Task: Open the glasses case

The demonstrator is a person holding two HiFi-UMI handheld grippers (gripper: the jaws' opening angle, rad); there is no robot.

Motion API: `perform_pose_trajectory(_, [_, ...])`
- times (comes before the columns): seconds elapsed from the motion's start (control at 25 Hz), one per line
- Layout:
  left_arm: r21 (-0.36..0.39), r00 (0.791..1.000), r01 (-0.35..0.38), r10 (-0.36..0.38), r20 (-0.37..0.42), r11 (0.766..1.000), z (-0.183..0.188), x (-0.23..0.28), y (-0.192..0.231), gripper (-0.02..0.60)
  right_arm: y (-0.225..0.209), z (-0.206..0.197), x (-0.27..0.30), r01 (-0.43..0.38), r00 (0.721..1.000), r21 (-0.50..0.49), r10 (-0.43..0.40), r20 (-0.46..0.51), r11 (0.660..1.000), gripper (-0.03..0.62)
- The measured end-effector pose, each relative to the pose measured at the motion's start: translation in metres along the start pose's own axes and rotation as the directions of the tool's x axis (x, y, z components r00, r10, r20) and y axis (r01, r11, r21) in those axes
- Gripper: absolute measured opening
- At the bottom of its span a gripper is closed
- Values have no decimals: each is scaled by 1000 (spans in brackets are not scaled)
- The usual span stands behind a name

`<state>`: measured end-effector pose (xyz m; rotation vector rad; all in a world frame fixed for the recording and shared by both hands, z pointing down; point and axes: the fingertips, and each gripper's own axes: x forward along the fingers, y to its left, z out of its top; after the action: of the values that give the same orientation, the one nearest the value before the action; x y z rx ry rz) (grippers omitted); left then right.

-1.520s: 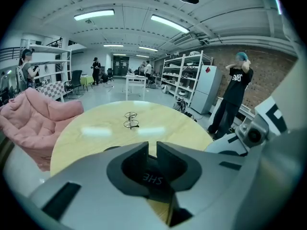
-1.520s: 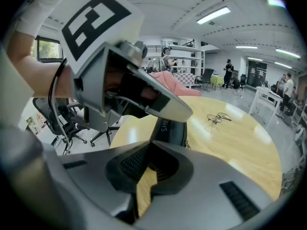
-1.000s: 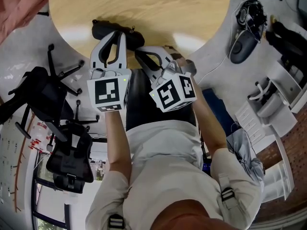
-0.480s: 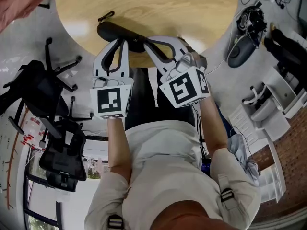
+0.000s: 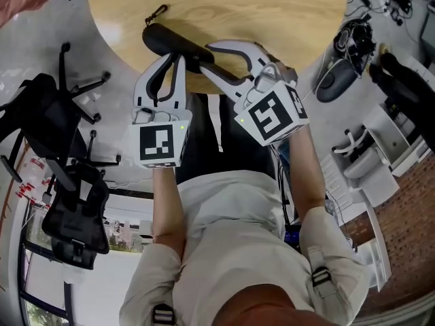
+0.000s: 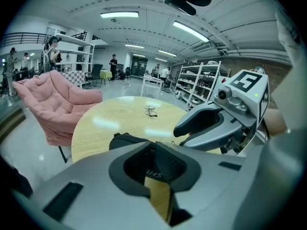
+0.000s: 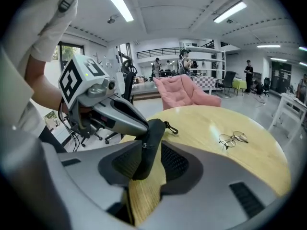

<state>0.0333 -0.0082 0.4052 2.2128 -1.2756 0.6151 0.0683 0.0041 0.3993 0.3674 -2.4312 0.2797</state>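
The black glasses case (image 5: 170,41) lies closed on the round wooden table (image 5: 272,12) near its front edge, with a clip (image 5: 158,12) at its far end. My left gripper (image 5: 178,56) is shut, its tips pinching the case's near edge at mid length; in the left gripper view (image 6: 154,148) only a thin slit shows between the jaws. My right gripper (image 5: 204,56) has just been opening its jaws. They stand apart around the case's right end (image 7: 148,145), and the pads do not press on it. Wire-rimmed glasses (image 7: 233,139) lie further out on the table.
A pink armchair (image 6: 53,102) stands beyond the table. A black office chair (image 5: 61,134) is at my left, metal shelves (image 6: 201,80) at the right. The table edge (image 5: 204,90) runs just under both grippers, above my lap.
The right gripper's jaws have spread apart around the case's end. Both grippers have shifted a little to the right along the table edge, and the case with them.
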Motion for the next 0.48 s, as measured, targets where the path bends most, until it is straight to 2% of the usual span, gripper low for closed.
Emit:
perform_pose_trajectory(0.24, [-15, 1000, -23, 23, 2, 1000, -1, -3, 1, 48, 3, 5, 13, -105, 994, 2, 105, 17, 995, 140])
perform_pose_trajectory(0.36, [-28, 999, -31, 31, 5, 999, -3, -4, 4, 48, 8, 7, 17, -185, 982, 32, 183, 54, 982, 109])
perform_pose_trajectory(0.48, [-31, 999, -33, 33, 6, 999, -3, -5, 6, 48, 11, 7, 17, -230, 973, 37, 229, 26, 972, 73])
